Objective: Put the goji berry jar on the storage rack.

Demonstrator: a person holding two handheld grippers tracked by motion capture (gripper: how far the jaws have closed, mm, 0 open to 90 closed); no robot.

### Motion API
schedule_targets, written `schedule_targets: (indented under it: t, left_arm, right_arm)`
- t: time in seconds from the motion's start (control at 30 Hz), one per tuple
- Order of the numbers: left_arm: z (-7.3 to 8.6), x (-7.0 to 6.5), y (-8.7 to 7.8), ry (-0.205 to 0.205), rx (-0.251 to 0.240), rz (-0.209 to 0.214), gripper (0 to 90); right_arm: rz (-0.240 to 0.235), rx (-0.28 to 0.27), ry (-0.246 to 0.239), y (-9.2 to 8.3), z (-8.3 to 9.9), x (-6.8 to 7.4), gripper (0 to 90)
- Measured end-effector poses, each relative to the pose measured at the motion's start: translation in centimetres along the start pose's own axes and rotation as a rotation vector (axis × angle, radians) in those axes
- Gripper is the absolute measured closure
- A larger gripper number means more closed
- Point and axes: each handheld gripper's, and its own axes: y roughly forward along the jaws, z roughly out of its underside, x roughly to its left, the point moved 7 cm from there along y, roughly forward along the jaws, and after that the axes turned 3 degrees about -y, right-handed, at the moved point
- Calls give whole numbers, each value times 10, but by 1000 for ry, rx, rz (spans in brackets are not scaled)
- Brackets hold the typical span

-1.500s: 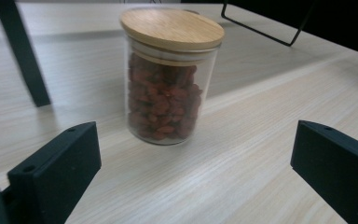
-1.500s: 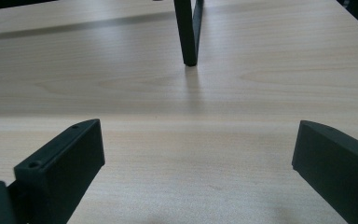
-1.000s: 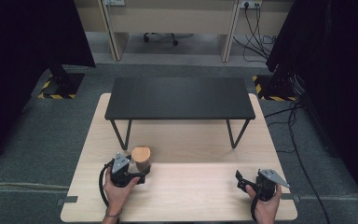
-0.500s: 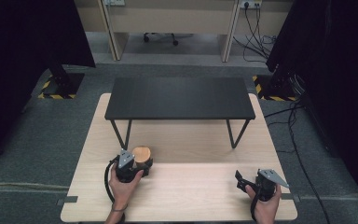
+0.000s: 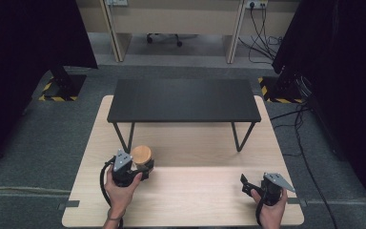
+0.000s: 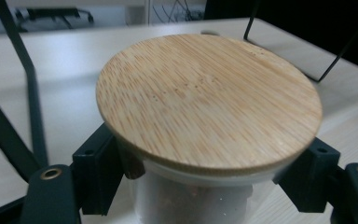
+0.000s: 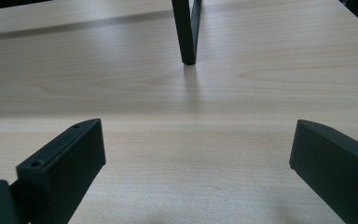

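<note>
A glass jar with a round bamboo lid (image 5: pixel 142 154) stands on the light wooden table (image 5: pixel 195 200), beside the left legs of the black bench. My left gripper (image 5: pixel 143 166) is shut on the jar. In the left gripper view its black jaws press on both sides of the jar (image 6: pixel 191 200) just under the lid (image 6: pixel 209 98). My right gripper (image 5: pixel 245 183) rests low over the table's front right part. It is open, and between its jaws (image 7: pixel 198 158) lies bare wood.
A low black bench (image 5: pixel 186 99) on thin metal legs spans the far half of the table. One of its legs (image 7: pixel 186 32) stands ahead of the right gripper. Cables run over the floor at the right.
The left hand has shifted slightly at the jar, which stays in place. The right gripper has not moved.
</note>
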Motion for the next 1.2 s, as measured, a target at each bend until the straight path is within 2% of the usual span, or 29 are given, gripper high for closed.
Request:
schedule_targets:
  t: [0.07,0.27,0.37,0.53,0.67,0.93,1.1,1.2]
  left_arm:
    - [-12,-4,-11,8,-22,-2,251]
    - [-47,-13,-34,-5,-61,5,252]
    - [-59,-18,-40,13,-66,-11,251]
    - [-71,-24,-47,25,-78,-14,252]
    - [-85,-28,-50,43,-80,-5,252]
    - [-117,-37,-50,86,-105,-15,253]
    - [-138,-40,-43,108,-101,-22,253]
    - [-151,-40,-37,107,-99,-24,253]
  right_arm:
    - [2,-1,0,0,0,0,35]
    - [3,1,-1,0,0,0,36]
    - [1,1,2,0,0,0,36]
    - [2,4,4,0,0,0,38]
    - [0,5,4,0,-1,0,39]
    - [0,8,0,1,-1,0,39]
    - [-1,7,0,1,-1,-1,39]
    - [-2,6,-1,1,-1,0,39]
